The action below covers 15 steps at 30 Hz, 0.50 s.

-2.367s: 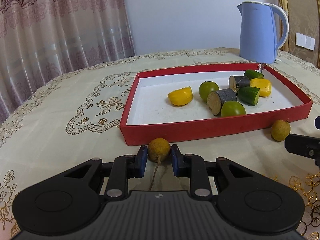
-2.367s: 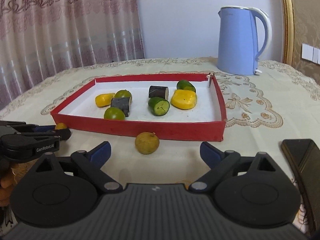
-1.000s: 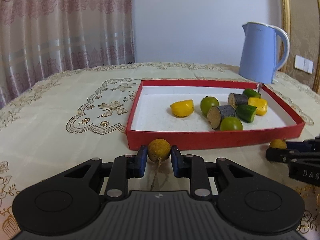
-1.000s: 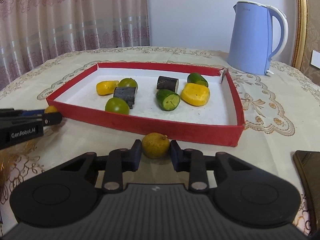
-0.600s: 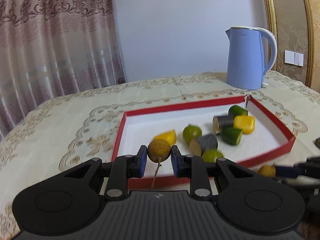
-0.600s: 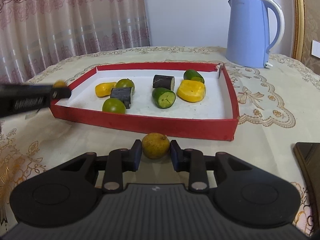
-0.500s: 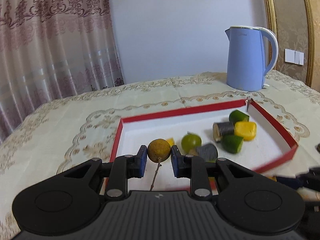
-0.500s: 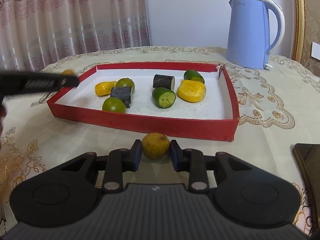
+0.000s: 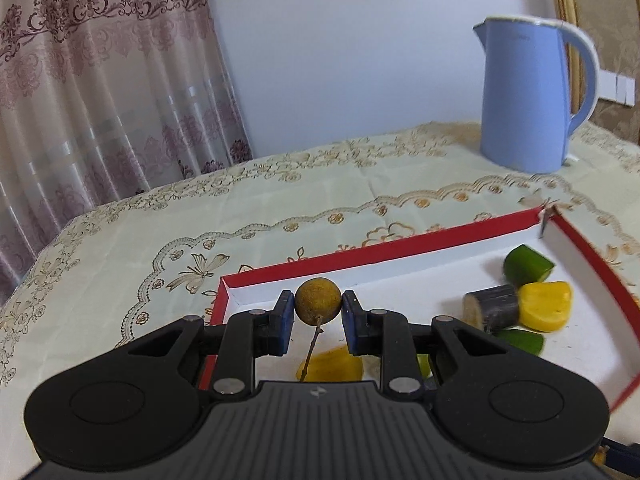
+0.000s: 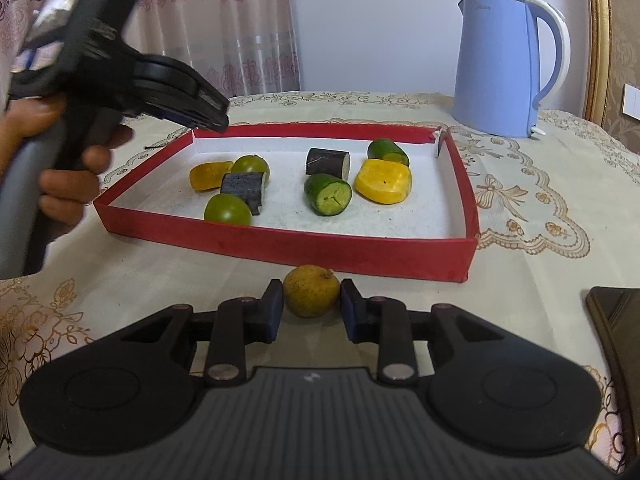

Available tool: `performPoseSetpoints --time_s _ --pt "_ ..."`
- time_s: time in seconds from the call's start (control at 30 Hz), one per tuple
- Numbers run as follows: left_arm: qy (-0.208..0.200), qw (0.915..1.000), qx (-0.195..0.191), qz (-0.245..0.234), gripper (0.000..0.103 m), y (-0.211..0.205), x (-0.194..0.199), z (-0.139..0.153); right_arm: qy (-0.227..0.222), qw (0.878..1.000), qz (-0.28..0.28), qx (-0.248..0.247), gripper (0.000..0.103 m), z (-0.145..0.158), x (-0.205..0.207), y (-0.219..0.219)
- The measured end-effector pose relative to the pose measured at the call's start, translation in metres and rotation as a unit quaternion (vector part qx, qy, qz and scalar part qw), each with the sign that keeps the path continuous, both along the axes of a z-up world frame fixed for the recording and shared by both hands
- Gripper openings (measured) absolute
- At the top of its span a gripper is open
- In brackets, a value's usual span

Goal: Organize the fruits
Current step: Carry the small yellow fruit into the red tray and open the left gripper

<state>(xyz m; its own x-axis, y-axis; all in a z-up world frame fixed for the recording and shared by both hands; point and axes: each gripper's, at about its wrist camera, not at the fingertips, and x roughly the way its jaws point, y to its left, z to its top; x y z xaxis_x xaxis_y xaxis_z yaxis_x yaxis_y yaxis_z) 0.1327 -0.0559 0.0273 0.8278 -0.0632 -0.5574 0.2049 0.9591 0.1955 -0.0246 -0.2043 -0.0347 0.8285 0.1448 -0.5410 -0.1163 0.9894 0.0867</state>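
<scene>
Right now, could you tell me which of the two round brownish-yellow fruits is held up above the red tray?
The round brownish-yellow fruit with the thin stem, in the left gripper; the stemless one in the right gripper sits outside the red cardboard tray.

I see a red tray with a white floor, sitting on a cream tablecloth embroidered with gold scrolls, flowers and butterflies. Inside the tray are two green limes, two green cucumber pieces with pale cut faces, two dark, near-black chunks with pale ends, and two yellow pieces. Each of my black grippers has blue pads; the left one carries a brownish-yellow round fruit with a thin brown stem, the right a similar mottled yellow-brown fruit. Behind stand a pale blue kettle, a grey-white wall and a pink curtain with a maroon floral pattern.
</scene>
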Motion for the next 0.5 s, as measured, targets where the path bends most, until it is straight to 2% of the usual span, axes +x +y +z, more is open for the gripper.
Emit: performPoseSetpoints --time_s 0.17,0.4,0.47,0.5 --pt "0.015 0.9998 -0.014 0.002 0.025 -0.005 0.012 -0.002 0.0 1.0 0.0 -0.002 0.029 0.0 0.0 0.0" --pt "0.015 0.9998 -0.007 -0.015 0.025 -0.028 0.017 -0.002 0.0 1.0 0.0 -0.007 0.029 0.0 0.0 0.002" --pt "0.017 0.9997 -0.006 -0.015 0.032 -0.032 0.016 -0.002 0.0 1.0 0.0 -0.008 0.029 0.0 0.0 0.002" --pt "0.02 0.9996 -0.009 -0.016 0.045 -0.032 0.015 -0.002 0.0 1.0 0.0 -0.007 0.029 0.0 0.0 0.002"
